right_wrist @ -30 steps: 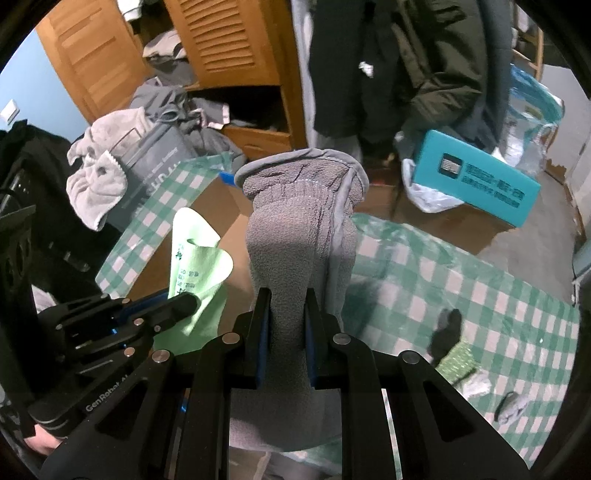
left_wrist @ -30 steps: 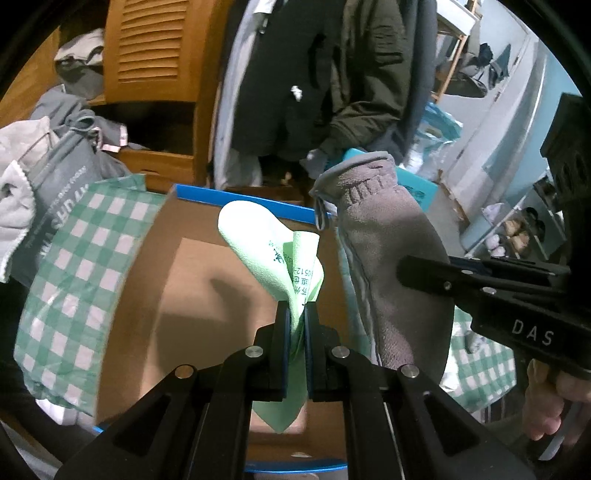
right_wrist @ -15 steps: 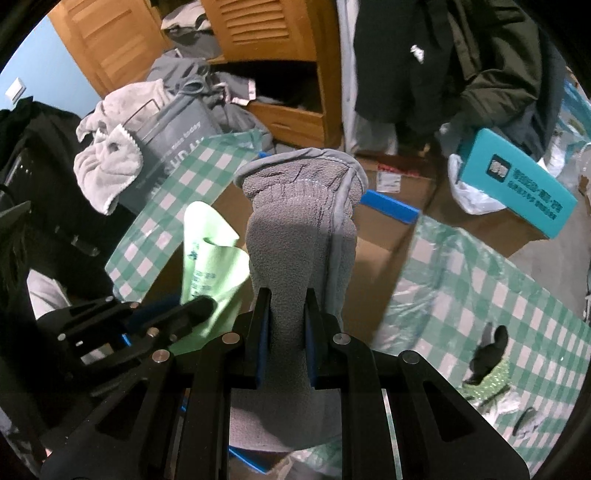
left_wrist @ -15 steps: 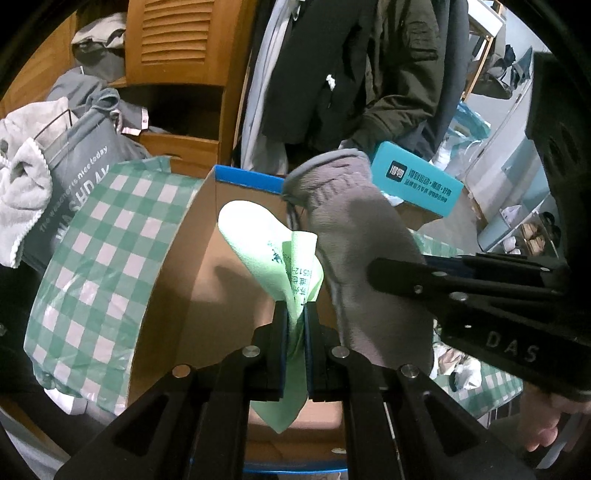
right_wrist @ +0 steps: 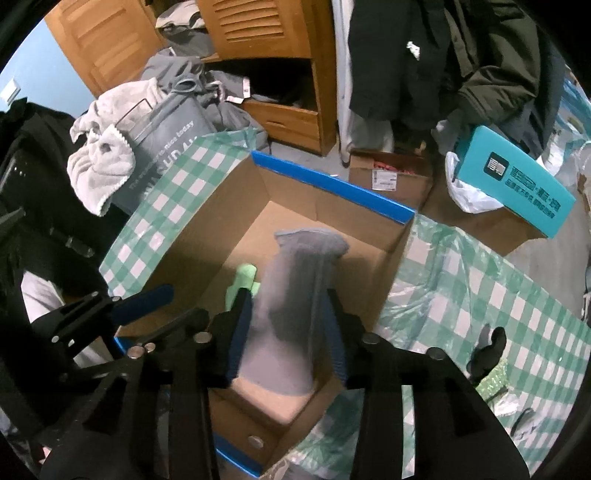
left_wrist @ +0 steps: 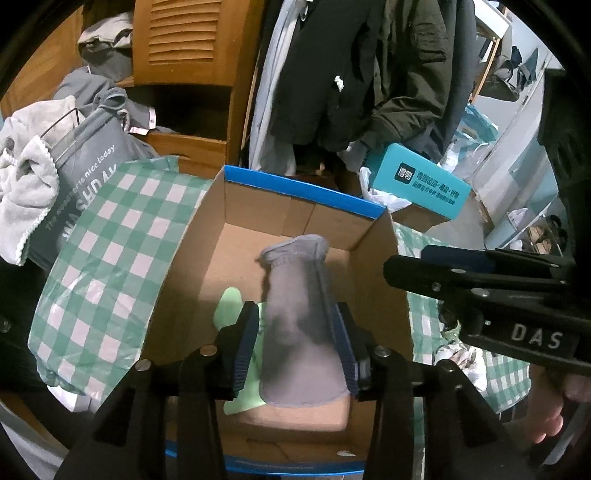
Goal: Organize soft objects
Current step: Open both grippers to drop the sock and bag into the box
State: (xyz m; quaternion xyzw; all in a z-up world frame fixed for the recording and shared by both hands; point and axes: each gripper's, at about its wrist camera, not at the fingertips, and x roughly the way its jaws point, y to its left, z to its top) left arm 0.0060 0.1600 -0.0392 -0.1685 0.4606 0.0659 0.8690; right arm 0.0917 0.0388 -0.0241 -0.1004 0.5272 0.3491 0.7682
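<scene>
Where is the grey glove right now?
In both wrist views the grey glove is inside the cardboard box, right of the green cloth.

You are in a cluttered home bedroom or closet corner: an orange-brown wooden wardrobe with louvred doors (right_wrist: 255,26) stands open, dark coats (left_wrist: 332,74) hang beside it, a grey fabric laundry bag printed "WASHDAY" (left_wrist: 85,184) overflows with pale towels (right_wrist: 99,162), and a green-and-white checked plastic sheet (right_wrist: 480,280) covers the surface.

glove (left_wrist: 299,325): grey | cloth (left_wrist: 229,306): light green | box (left_wrist: 303,190): brown, blue rim
</scene>
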